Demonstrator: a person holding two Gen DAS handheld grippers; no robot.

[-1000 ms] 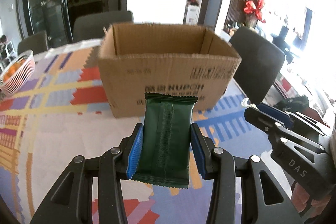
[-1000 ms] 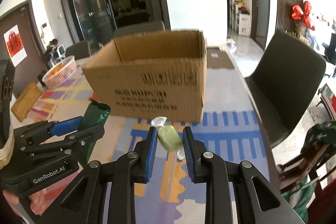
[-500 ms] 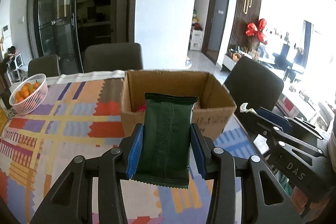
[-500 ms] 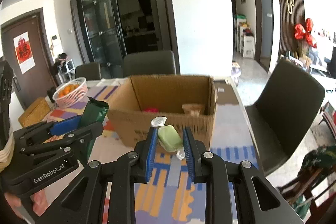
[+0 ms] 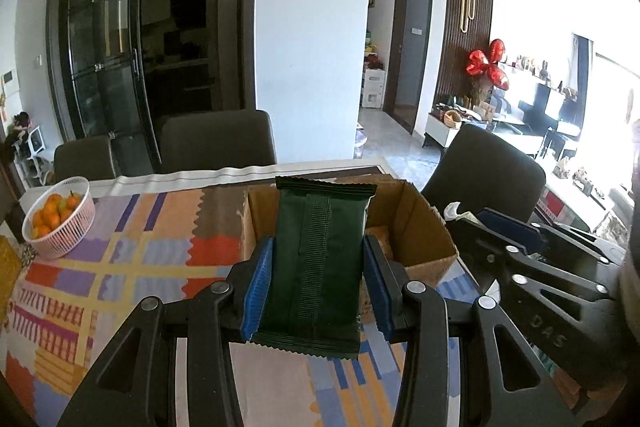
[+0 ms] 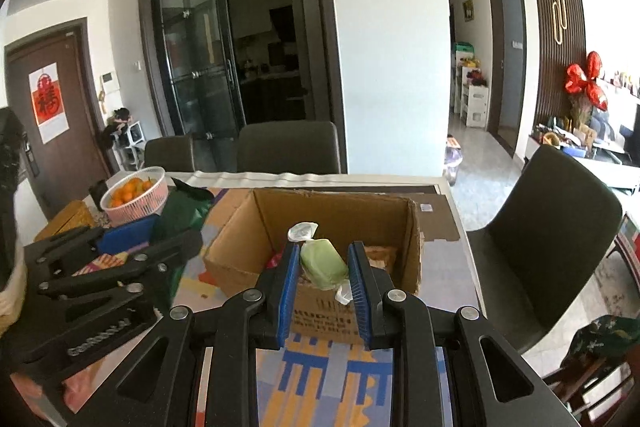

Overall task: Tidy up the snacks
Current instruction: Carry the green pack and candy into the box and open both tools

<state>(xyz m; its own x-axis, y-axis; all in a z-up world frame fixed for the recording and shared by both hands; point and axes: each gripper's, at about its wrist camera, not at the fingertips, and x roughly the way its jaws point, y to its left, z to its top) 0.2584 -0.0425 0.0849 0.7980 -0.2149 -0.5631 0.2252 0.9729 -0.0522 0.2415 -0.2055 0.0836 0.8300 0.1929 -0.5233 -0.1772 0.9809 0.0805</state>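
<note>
A dark green snack packet is clamped upright between the blue pads of the left gripper. A pale green wrapped sweet is pinched in the right gripper, whose jaws are nearly together. Both items are held above the near edge of the open cardboard box, in which a few snacks are seen. The box is set on a patterned tablecloth. To the left of the box, well apart, a white basket of oranges is placed.
</note>
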